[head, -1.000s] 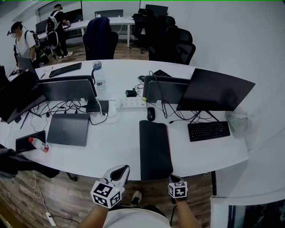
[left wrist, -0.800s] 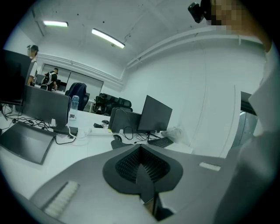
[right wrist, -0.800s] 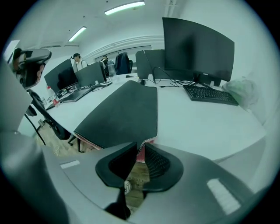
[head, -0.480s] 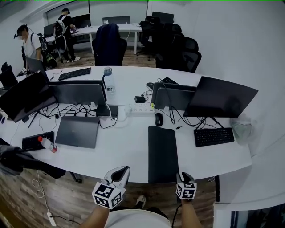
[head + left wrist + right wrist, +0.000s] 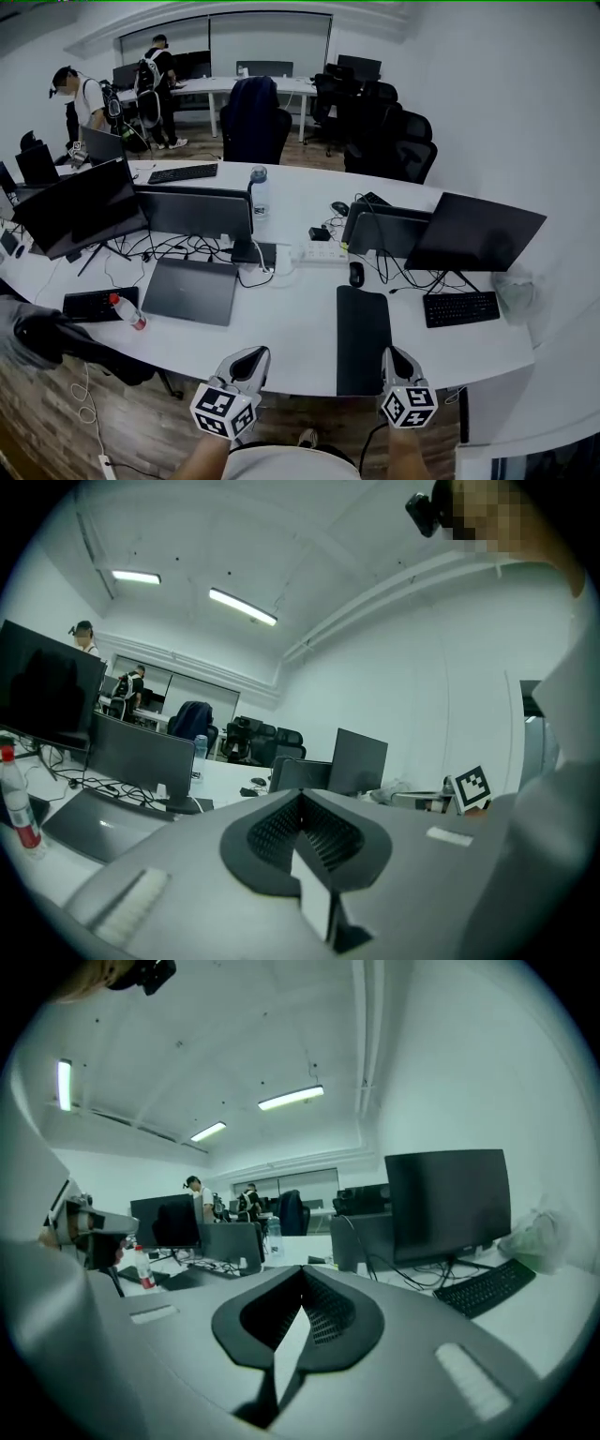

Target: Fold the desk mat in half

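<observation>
Our left gripper [image 5: 253, 356] and right gripper [image 5: 395, 357] have jaws together, empty; the right's have just closed. We judge the desk mat [image 5: 363, 333] limp and light, so we pinch its near corners.

No legible text, brand or number anywhere. Only coded square markers, on the left gripper [image 5: 253, 356] cube [image 5: 225, 411] and the right gripper [image 5: 395, 356] cube [image 5: 410, 407]. Bottle [image 5: 128, 312] label and keyboard [image 5: 460, 308] keys too small to read.

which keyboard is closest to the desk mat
The keyboard just right of the desk mat, in front of the big right-hand monitor; the others lie much farther away.
</observation>
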A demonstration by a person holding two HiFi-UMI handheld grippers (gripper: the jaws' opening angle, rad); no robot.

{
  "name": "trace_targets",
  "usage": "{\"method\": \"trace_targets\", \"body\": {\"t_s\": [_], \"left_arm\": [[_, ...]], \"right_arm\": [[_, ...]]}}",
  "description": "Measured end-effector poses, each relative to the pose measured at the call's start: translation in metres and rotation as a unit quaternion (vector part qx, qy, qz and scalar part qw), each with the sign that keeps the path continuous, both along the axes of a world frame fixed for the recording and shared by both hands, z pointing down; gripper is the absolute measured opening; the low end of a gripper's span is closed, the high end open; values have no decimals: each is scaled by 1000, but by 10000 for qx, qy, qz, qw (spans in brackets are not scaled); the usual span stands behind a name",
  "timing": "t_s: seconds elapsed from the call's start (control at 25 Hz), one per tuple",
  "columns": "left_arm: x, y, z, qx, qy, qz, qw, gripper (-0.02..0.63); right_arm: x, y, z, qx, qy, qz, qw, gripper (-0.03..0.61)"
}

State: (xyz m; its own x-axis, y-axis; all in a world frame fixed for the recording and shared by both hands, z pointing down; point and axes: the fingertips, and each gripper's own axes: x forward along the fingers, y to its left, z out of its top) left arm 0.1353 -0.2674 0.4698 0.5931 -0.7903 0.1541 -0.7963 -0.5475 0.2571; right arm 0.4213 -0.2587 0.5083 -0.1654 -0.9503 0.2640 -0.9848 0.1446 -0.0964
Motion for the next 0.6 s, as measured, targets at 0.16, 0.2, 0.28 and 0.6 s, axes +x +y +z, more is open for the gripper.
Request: {"method": "trace_targets", "body": {"t_s": [0.16, 0.2, 0.28, 0.6], "left_arm": [[-35, -1, -16, 193, 55, -149, 9997, 3], [-43, -1, -19, 231, 63, -182, 9995, 2], [-57, -1, -23, 287, 73, -240, 9993, 2], [-83, 0, -23, 348, 98, -241, 9991, 2]], "right_arm": [[-46, 3, -42, 470, 50, -366, 9982, 14], [-55, 5, -50, 550, 113, -416, 9976, 14], [-71, 6, -61, 670, 227, -485, 9963, 14], [-106, 2, -64, 672, 91, -603, 9959, 14]]}}
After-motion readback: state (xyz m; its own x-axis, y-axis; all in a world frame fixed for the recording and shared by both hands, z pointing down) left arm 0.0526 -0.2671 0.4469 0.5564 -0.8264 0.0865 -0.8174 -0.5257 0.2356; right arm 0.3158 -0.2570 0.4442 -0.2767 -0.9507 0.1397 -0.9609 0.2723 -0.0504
